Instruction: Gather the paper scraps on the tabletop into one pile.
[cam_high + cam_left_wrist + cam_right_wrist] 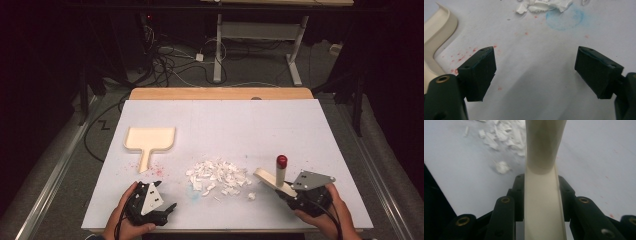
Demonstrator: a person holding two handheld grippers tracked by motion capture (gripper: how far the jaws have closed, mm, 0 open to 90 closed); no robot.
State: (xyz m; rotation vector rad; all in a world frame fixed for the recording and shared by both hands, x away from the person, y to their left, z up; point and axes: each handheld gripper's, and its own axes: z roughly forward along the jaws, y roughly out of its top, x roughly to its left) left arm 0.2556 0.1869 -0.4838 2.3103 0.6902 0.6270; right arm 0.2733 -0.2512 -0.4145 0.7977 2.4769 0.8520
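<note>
White-covered wooden table (300, 125) sat in a dark, cable-strewn room; right claw (289, 190) clamped a smooth cream brush (272, 180), left claw (167, 210) gaped apart near paper scraps (217, 175)

Matt white sheeting, flecked red, covers the wood-edged bench (220, 93). Cream dustpan (149, 139) and brush (267, 178) look like smooth plastic, faintly glossy; torn scraps (218, 174) look like crumpled paper. Each gripper (535, 72) wears matt black pads.
</note>
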